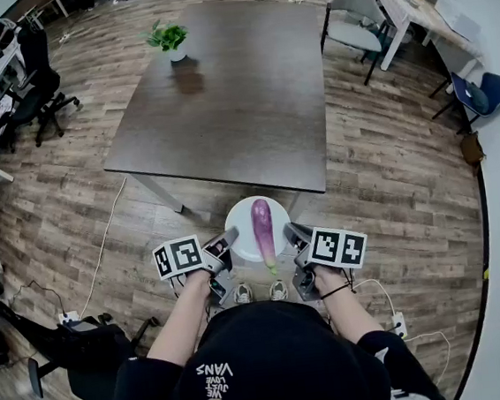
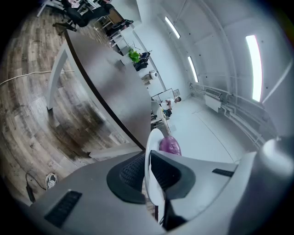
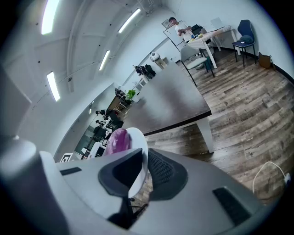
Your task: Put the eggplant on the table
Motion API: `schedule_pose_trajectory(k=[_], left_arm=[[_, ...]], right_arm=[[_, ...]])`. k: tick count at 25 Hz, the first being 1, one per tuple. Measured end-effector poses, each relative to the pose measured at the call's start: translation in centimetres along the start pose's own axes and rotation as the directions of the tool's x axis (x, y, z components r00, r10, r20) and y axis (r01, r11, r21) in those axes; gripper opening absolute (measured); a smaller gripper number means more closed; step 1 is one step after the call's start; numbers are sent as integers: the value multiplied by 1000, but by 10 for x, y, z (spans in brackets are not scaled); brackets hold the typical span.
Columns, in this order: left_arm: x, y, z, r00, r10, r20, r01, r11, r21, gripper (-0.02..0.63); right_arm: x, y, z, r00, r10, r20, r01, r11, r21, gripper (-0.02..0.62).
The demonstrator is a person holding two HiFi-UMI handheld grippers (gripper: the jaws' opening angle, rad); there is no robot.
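Two grippers share one load. Head view: the left gripper [image 1: 226, 243] and the right gripper [image 1: 293, 236] each pinch an opposite rim of a white plate [image 1: 240, 221], held over the floor just short of the table [image 1: 239, 98]. The eggplant [image 1: 263, 227] lies loose along the plate, its greenish end nearest us. We judge it fairly light, firm, glossy and rounded, so apt to roll; the plate's rims, kept level, look like the safest hold. The near tabletop is bare, a potted plant [image 1: 168, 39] stands well apart at the far end, and a chair [image 1: 350, 11] sits off to the right. Left gripper view: jaws closed on the thin plate rim [image 2: 149, 153], eggplant [image 2: 169, 146] just beyond, table edge ahead. Right gripper view: jaws clamped on the rim [image 3: 140, 153], eggplant [image 3: 117, 140] beyond. The table's corner and leg [image 3: 207, 133] are what we must clear.
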State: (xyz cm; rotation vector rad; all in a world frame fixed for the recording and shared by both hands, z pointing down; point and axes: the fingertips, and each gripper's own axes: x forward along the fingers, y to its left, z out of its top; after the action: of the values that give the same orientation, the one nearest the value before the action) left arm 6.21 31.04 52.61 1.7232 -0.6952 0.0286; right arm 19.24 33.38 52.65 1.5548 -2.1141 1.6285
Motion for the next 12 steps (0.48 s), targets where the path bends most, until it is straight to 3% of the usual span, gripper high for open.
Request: schedule_pose_trajectory(k=[12], left_arm=[[4, 2, 5, 1000, -4, -5, 4, 1000, -19, 26]], right_arm=[[5, -1, 5, 1000, 11, -2, -11, 999, 31, 46]])
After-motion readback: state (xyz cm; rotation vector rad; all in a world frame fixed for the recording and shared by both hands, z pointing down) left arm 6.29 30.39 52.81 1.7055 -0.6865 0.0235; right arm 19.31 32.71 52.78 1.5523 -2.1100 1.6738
